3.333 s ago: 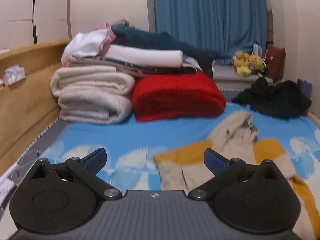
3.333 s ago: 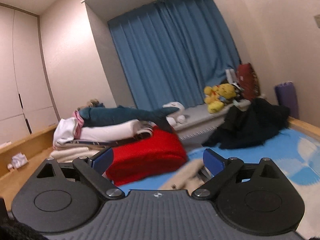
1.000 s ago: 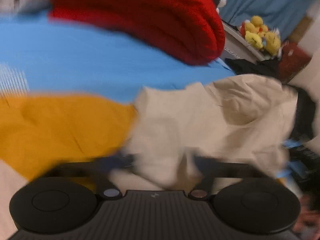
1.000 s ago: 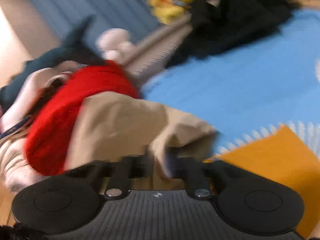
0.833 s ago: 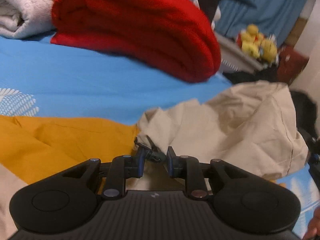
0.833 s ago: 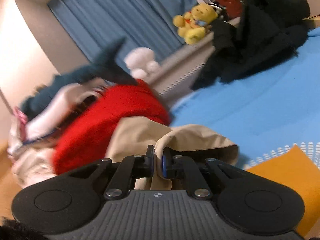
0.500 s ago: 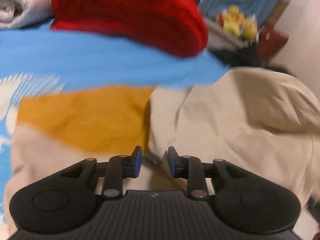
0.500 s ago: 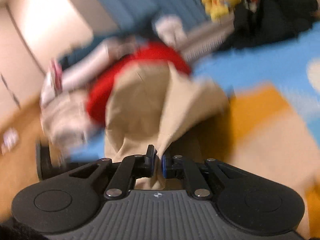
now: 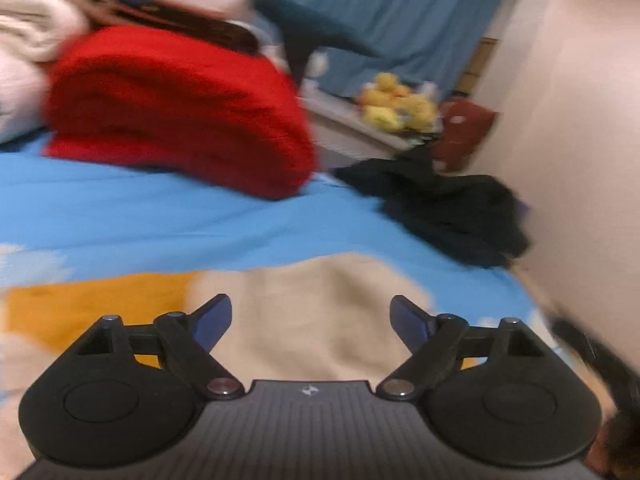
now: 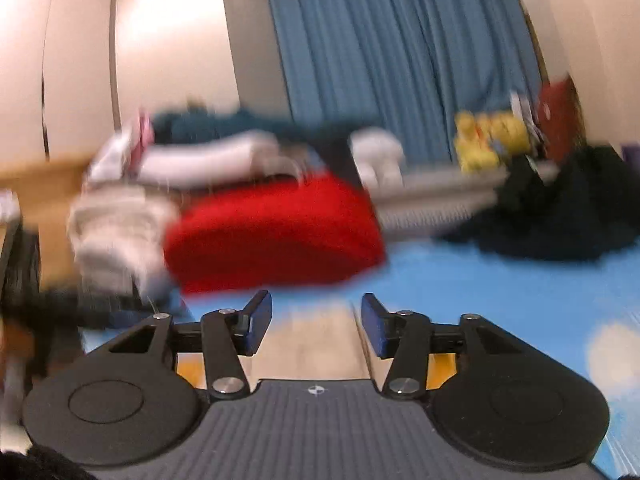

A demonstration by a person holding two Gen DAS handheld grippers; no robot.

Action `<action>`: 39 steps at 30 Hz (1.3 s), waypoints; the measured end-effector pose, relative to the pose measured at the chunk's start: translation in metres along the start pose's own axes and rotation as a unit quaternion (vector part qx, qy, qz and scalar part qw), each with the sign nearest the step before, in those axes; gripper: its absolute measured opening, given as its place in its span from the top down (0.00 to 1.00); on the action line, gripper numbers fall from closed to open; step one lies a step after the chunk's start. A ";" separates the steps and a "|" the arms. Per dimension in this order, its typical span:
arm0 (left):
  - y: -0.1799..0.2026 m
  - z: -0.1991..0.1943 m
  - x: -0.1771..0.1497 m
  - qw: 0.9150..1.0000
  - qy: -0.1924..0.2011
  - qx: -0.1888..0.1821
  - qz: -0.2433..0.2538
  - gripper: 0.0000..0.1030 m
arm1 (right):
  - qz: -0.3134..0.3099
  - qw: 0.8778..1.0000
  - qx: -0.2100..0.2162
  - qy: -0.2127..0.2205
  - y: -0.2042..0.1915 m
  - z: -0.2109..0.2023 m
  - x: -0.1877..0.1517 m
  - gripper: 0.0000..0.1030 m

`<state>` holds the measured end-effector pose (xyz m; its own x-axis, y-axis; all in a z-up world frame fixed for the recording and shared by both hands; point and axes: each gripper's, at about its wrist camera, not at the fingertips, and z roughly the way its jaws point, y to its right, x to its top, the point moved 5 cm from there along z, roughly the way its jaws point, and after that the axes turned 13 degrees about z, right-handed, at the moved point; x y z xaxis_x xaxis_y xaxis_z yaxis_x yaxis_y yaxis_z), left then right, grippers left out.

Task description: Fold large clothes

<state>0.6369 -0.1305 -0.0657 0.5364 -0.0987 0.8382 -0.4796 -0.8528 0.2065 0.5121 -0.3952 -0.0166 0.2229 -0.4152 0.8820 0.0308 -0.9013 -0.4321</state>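
A beige garment with mustard-yellow panels (image 9: 312, 312) lies on the blue bed sheet (image 9: 160, 220), just ahead of and under my left gripper (image 9: 310, 322), which is open and empty. In the right wrist view the same garment (image 10: 320, 340) shows as a beige strip with yellow at its sides, between and below the fingers of my right gripper (image 10: 316, 316), which is open and empty. Both views are motion-blurred.
A folded red blanket (image 9: 180, 108) and stacked white and cream bedding (image 9: 24, 40) sit at the back left. A black garment heap (image 9: 452, 204) lies at the back right near the wall. Yellow plush toys (image 9: 396, 108) sit before a blue curtain (image 10: 400, 60).
Both grippers were shut on the beige garment and lifting it half a second ago; now both have opened and let it go, and it lies flat on the bed.
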 end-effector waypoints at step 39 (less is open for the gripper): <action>-0.046 -0.289 -0.286 0.977 -0.168 0.128 0.025 0.00 | 0.115 0.939 -0.214 -0.245 0.124 -0.328 -0.141 0.10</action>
<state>0.3049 0.0849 -0.1688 0.7354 -0.2700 0.6216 -0.3452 -0.9385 0.0007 0.1652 -0.4885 -0.1328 0.6000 -0.5928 0.5372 -0.4439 -0.8053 -0.3929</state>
